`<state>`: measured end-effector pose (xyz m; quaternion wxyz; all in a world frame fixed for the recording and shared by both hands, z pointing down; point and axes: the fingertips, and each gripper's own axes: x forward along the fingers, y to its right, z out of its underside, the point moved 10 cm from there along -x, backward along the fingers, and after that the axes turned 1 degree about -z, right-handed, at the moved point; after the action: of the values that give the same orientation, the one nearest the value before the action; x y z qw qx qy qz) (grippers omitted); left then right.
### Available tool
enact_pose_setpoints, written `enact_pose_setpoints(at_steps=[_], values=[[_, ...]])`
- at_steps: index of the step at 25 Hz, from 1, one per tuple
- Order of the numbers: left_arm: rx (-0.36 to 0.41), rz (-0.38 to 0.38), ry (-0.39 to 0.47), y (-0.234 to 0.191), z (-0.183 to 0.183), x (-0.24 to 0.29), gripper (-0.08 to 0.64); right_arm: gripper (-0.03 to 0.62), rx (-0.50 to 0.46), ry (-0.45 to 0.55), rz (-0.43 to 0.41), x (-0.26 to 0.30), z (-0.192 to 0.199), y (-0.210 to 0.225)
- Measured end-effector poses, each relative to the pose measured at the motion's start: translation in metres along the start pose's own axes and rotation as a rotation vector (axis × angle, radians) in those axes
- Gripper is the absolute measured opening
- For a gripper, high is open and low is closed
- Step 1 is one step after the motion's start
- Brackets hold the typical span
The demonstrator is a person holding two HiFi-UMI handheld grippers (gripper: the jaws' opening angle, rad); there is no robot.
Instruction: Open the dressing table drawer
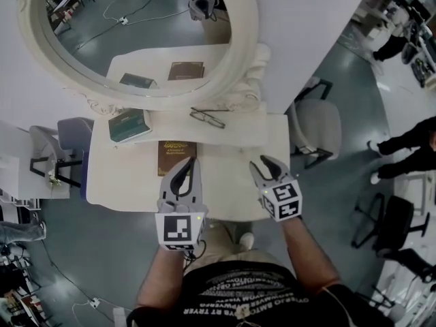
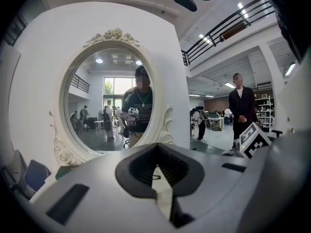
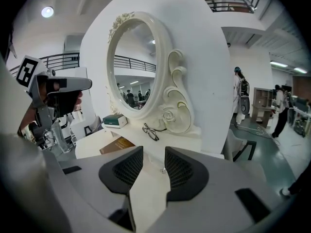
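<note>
Two handheld tongs hover over the front of the white dressing table surface (image 1: 231, 182): the left tongs (image 1: 193, 163) clenched tip to tip on nothing, beside a brown book (image 1: 174, 152); the right tongs (image 1: 266, 163) released and empty. Framed between the right jaws but well clear of them, the small drawer knob (image 3: 163, 170) sits on the raised back tier's front. Above it lie glasses (image 1: 208, 118) and a green book (image 1: 129, 125), before the oval mirror (image 1: 246, 53)

An open lab hall, with mezzanine railing (image 2: 218, 33) and scattered office chairs (image 1: 392, 220).
</note>
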<state>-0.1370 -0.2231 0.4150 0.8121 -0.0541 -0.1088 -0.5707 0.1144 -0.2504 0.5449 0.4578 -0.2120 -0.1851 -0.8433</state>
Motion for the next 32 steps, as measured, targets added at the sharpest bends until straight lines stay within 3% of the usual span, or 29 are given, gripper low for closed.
enact_pose_setpoints(at_steps=[32], values=[[-0.001, 0.013, -0.056, -0.015, 0.021, 0.011, 0.002, 0.12, 0.073, -0.25, 0.024, 0.113, 0.077, 0.026]])
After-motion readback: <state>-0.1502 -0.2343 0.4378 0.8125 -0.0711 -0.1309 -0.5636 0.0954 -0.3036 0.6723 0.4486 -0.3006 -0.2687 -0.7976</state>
